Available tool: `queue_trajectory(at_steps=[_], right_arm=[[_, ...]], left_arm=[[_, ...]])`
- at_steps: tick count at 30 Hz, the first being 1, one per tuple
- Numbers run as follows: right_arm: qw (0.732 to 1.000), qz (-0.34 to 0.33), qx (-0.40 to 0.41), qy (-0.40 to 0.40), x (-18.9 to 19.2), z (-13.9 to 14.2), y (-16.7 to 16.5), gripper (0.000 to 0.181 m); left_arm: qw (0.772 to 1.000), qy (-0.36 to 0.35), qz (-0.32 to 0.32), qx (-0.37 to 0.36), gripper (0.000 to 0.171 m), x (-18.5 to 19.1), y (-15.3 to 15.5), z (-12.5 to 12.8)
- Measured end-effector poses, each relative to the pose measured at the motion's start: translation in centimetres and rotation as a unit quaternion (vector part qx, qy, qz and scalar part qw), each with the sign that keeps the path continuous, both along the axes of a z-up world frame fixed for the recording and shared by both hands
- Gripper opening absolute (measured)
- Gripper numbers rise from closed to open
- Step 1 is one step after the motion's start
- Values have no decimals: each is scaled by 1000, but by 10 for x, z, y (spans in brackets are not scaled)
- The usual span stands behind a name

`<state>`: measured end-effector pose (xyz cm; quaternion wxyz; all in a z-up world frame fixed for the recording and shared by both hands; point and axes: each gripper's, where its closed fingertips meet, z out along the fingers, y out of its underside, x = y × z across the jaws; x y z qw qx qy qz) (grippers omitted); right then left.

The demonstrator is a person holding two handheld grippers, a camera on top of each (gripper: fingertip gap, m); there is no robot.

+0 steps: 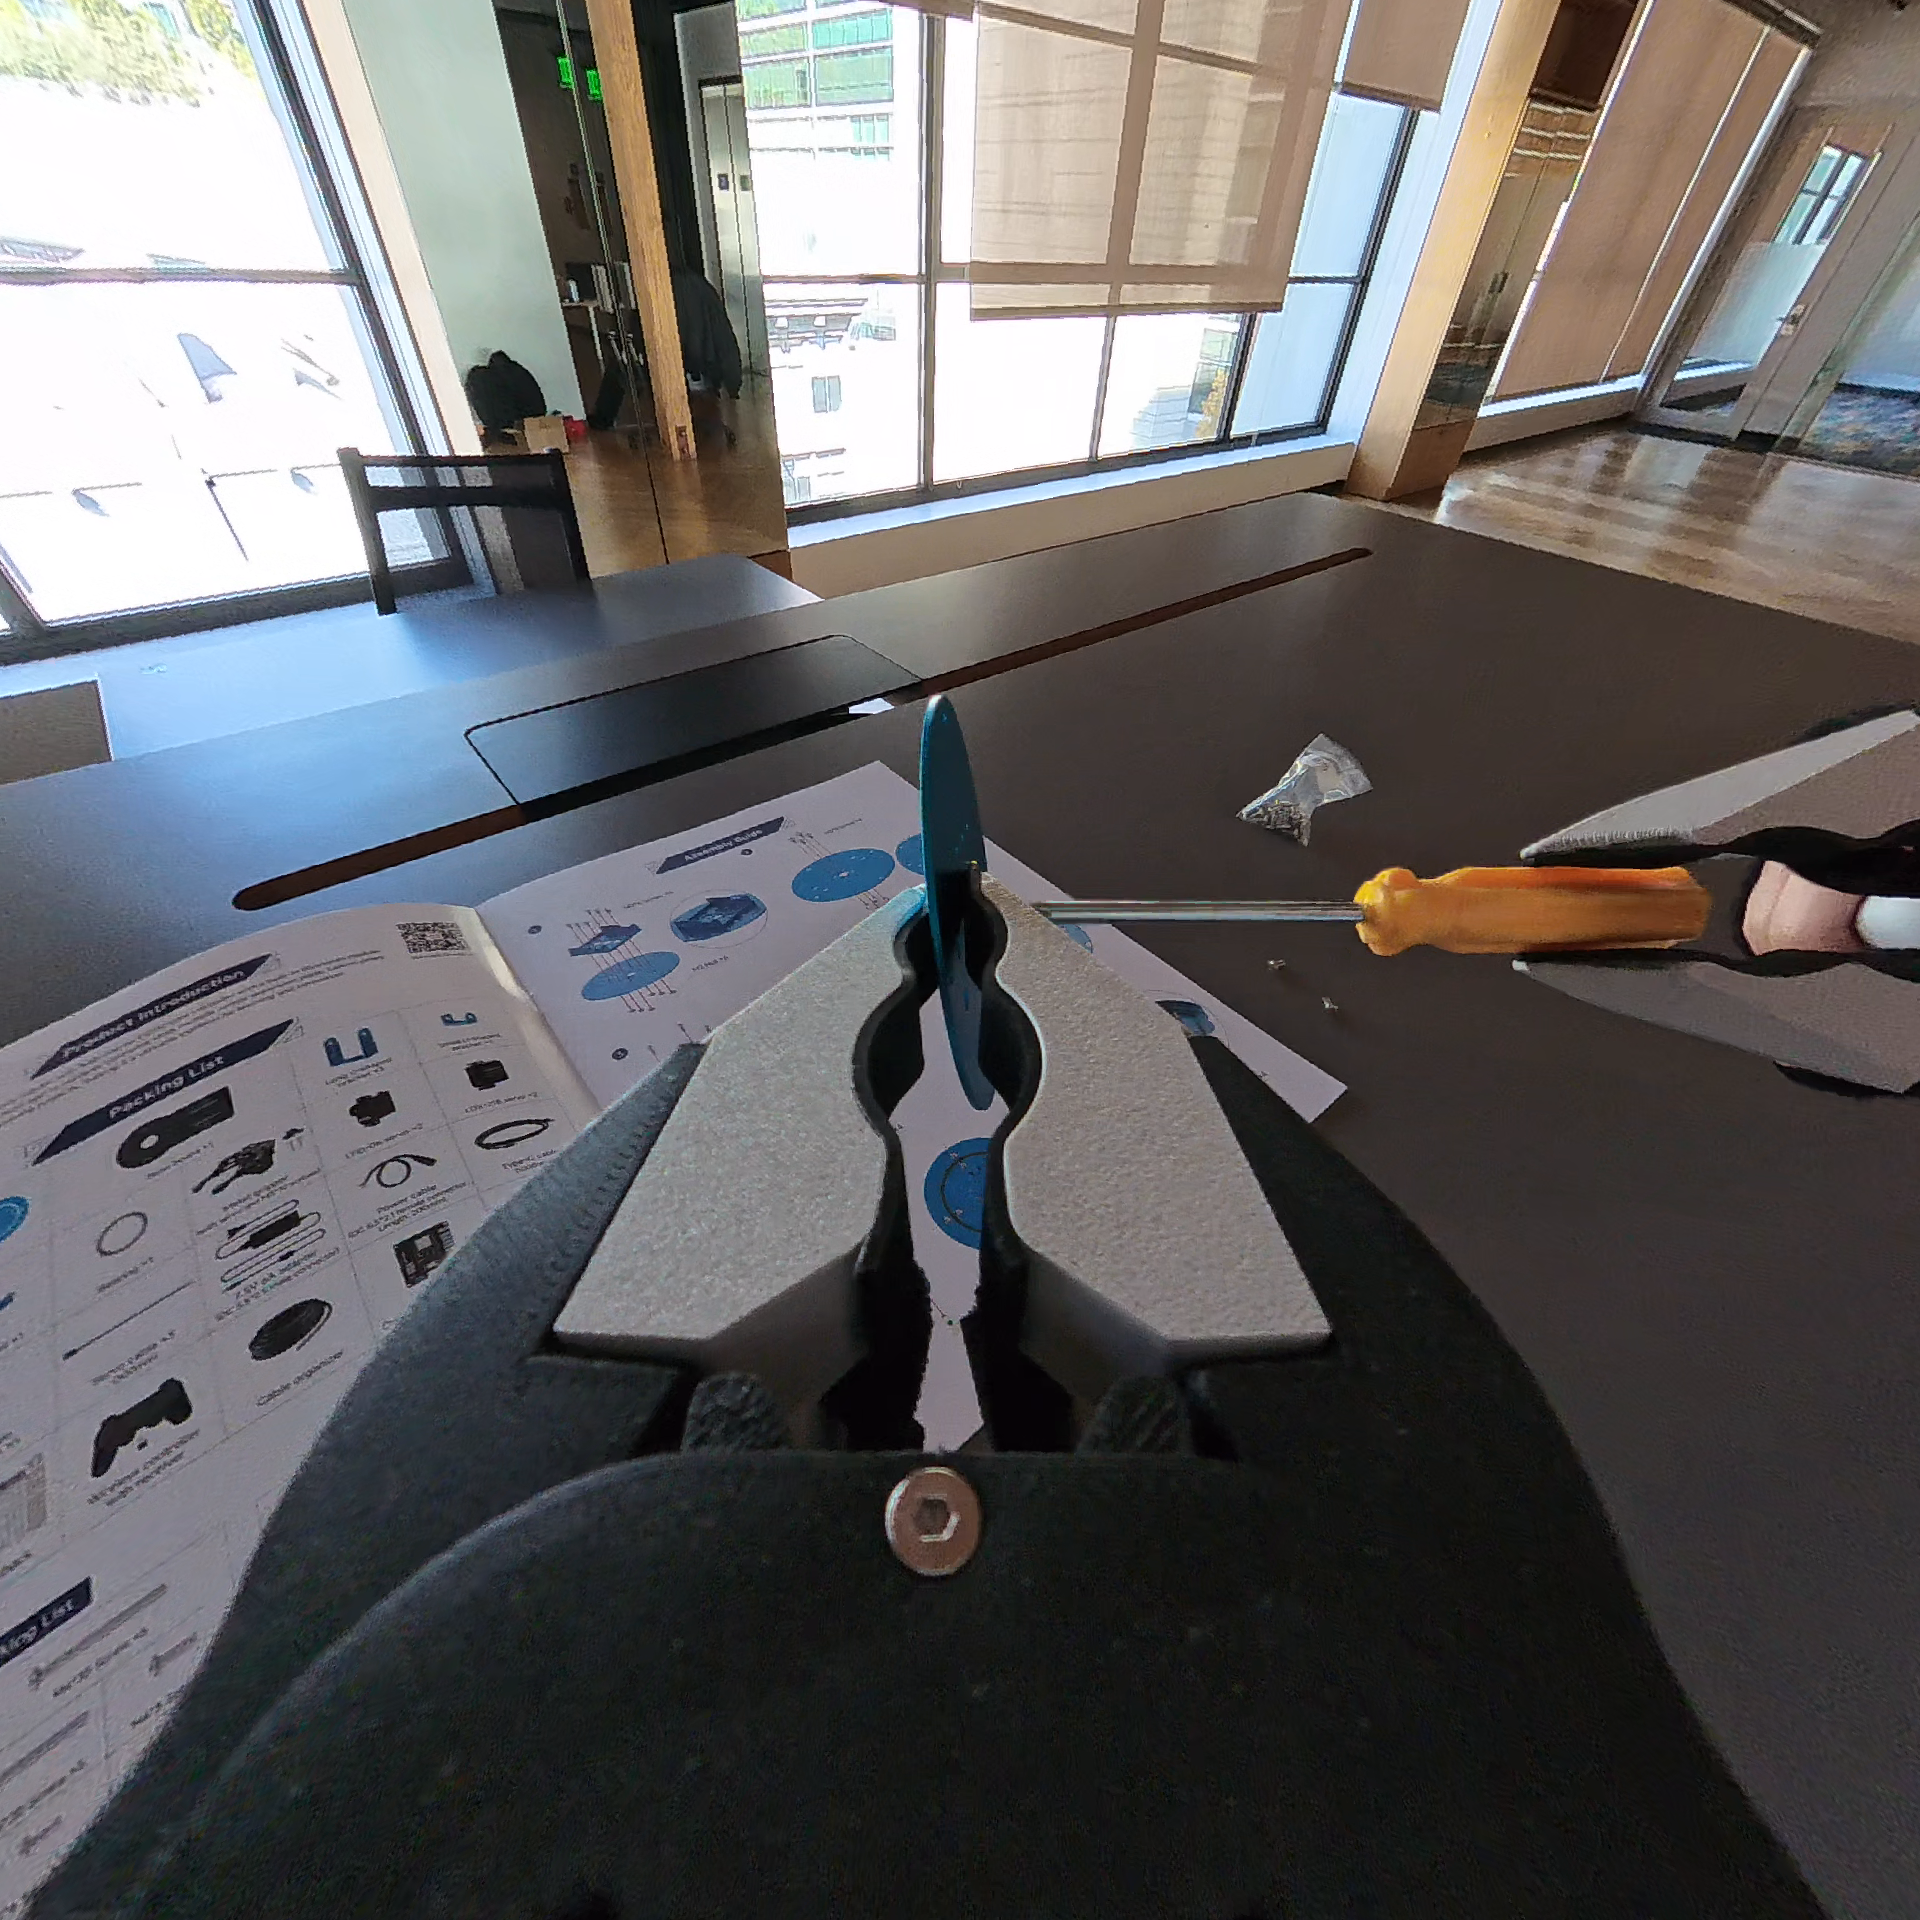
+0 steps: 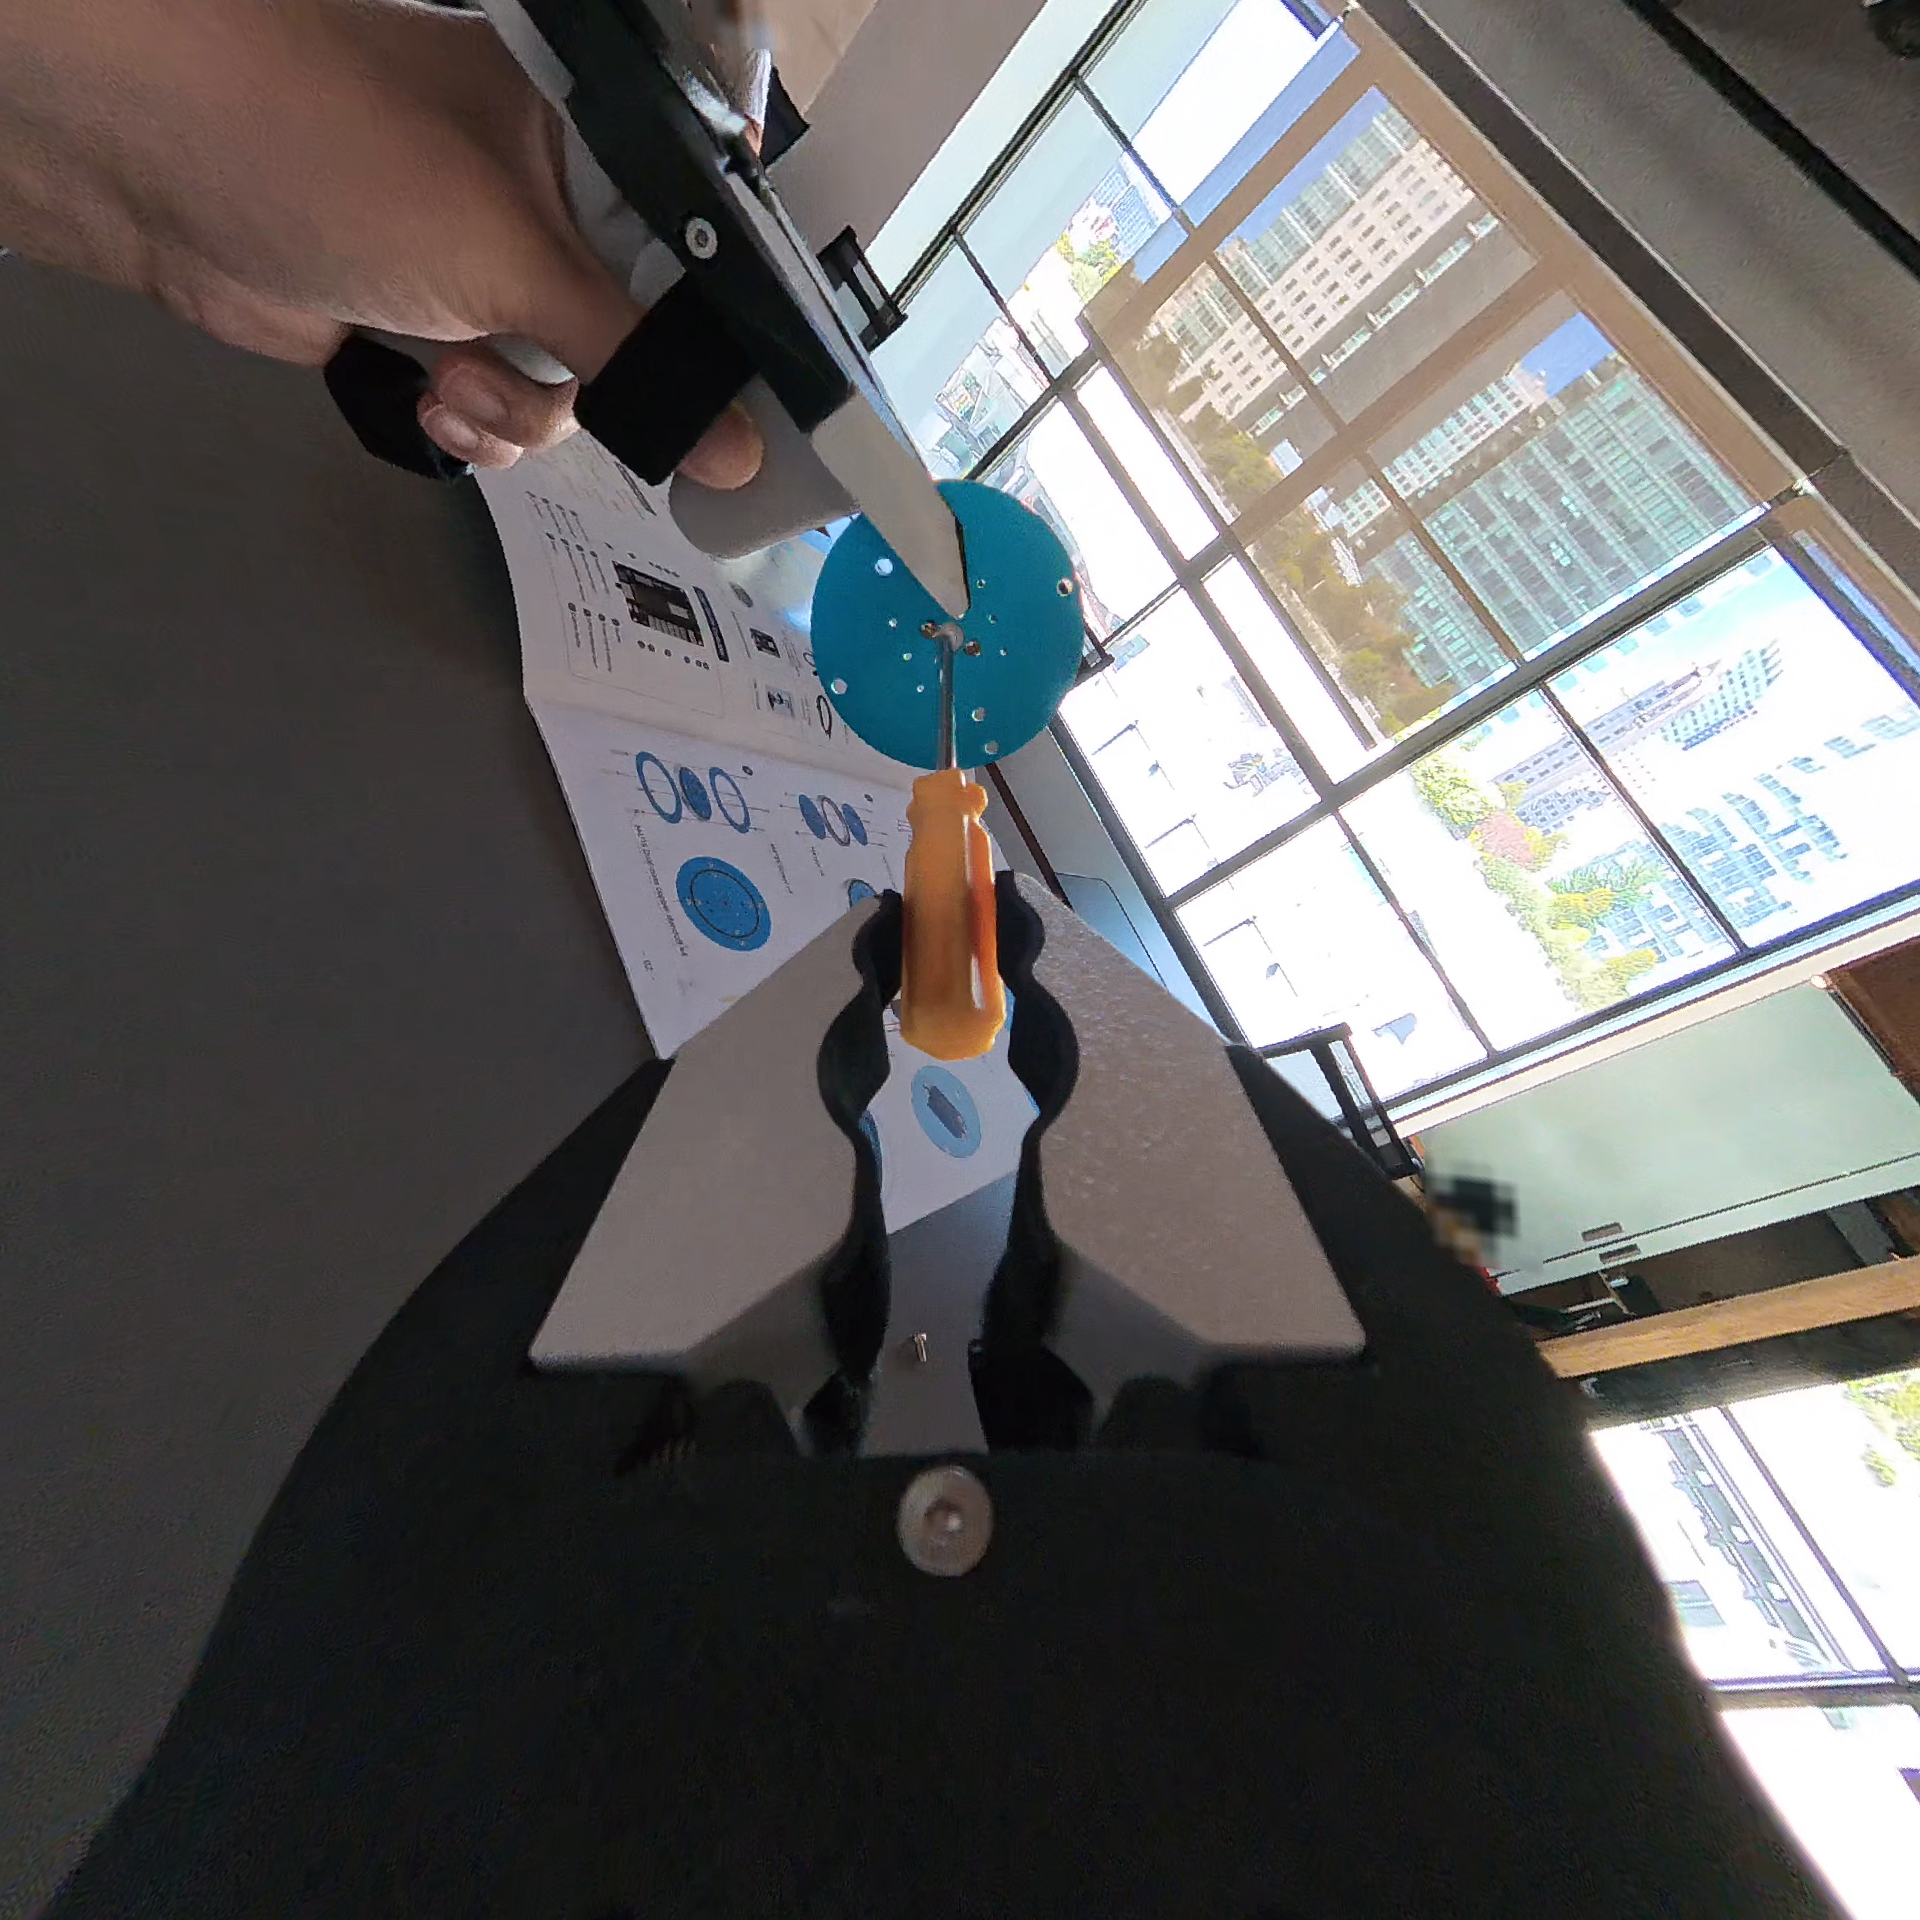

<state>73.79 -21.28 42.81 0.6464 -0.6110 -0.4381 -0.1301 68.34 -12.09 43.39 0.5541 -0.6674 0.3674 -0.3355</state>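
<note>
My left gripper [image 1: 951,914] is shut on a blue round plate [image 1: 951,810] with small holes and holds it on edge above an open instruction booklet [image 1: 312,1091]. My right gripper [image 2: 951,914] is shut on the orange handle of a screwdriver [image 2: 951,914]. Its metal shaft points at a screw near the middle of the blue plate [image 2: 997,665]. In the left wrist view the screwdriver [image 1: 1527,909] comes in from the right, with its tip at the plate beside my left finger. A hand [image 2: 312,208] holds the left gripper in the right wrist view.
A dark table [image 1: 1507,1299] carries the booklet, a small clear bag of screws [image 1: 1304,795] at the back right and two loose screws [image 1: 1304,982] under the screwdriver. A dark chair [image 1: 468,520] and large windows stand beyond the table's far edge. The left gripper's tips are roughly 11 cm from the right gripper's.
</note>
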Motion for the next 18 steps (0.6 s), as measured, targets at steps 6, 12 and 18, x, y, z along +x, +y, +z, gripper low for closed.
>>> queue_trajectory(at_steps=[6, 12, 18], right_arm=[[1000, -1, 7, -18, -3, -2, -1, 17], [1000, -1, 2, -26, -5, -5, -1, 17], [1000, -1, 6, -25, -4, -4, -2, 17]], left_arm=[[1000, 5, -1, 3, 2, 2, -2, -1], [1000, 5, -2, 4, 1, 2, -2, -1], [1000, 7, -1, 5, 2, 1, -2, -1]])
